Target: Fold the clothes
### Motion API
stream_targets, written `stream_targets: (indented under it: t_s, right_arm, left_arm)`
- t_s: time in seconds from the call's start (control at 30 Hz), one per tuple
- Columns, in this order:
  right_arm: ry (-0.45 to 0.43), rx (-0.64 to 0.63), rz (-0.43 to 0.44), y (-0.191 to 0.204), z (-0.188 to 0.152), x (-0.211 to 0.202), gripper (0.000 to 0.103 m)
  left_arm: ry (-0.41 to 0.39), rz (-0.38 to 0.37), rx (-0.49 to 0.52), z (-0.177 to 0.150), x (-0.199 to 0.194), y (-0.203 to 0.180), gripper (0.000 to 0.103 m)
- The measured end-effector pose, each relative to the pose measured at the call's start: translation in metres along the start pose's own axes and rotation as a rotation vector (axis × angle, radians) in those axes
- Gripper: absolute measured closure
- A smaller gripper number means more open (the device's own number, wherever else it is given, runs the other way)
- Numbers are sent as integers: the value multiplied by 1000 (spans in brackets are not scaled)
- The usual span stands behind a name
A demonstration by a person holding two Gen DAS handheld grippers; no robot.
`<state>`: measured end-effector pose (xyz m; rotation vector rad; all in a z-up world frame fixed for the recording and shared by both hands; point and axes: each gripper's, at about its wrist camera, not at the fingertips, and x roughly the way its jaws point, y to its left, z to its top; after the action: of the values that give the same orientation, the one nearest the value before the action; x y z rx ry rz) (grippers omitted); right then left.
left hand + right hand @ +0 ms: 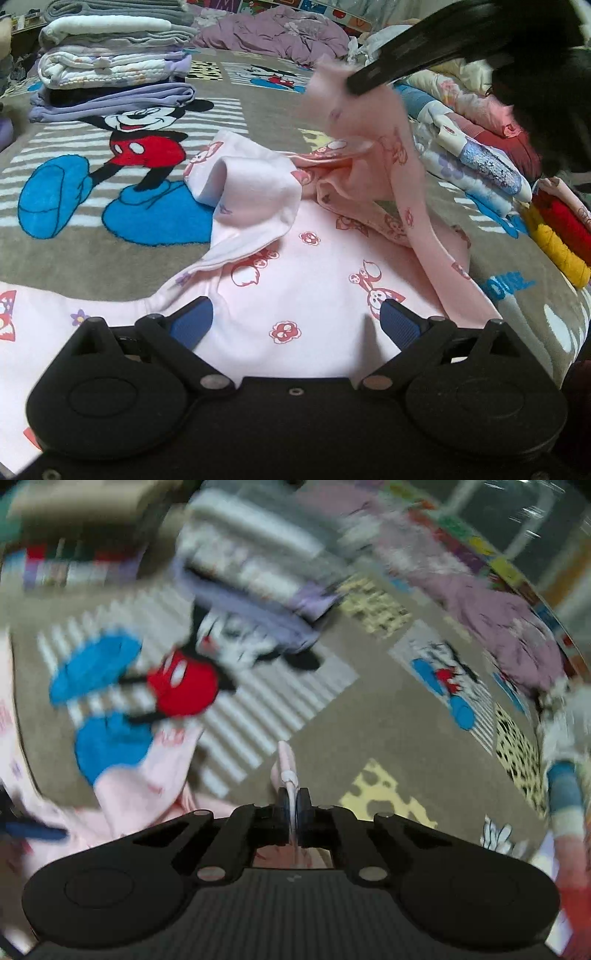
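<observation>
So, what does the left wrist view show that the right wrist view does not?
Only the left wrist view shows the open left claw over the pink garment's body, and the folded pile on the right.

Only the right wrist view shows the right claw shut on a pink fabric edge.

Both show the cartoon mouse blanket and the folded stack behind it.

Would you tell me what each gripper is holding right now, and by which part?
The right gripper pinches the pink printed garment by the end of a raised sleeve-like strip. The left gripper is open over the garment, holding nothing.
</observation>
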<state>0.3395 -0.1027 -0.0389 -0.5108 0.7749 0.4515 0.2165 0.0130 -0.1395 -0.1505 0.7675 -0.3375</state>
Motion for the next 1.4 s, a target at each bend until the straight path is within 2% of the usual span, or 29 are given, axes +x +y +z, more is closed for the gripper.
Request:
stream_targets:
  t_s: [0.17, 0.33, 0.53, 0.77, 1.0, 1.4]
  right_arm:
    - [-161, 236, 32, -48, -24, -52, 98]
    - [-315, 457, 36, -95, -66, -95, 99]
    - [-400, 715, 23, -149, -132, -123, 99]
    - [-450, 956, 5, -177, -223, -129, 98]
    - [-474, 1166, -26, -194, -303, -117, 98]
    - [-443, 1331, -38, -200, -377, -81, 99]
  left_arm:
    - [-7, 18, 26, -4, -1, -3, 5]
    - [-13, 43, 60, -7, 1, -9, 5]
    - [-14, 66, 94, -11, 1, -13, 5]
    - [-18, 97, 140, -15, 4, -20, 5]
    - [-16, 103, 152, -16, 5, -21, 4]
    - [-17, 106, 171, -18, 6, -24, 2]
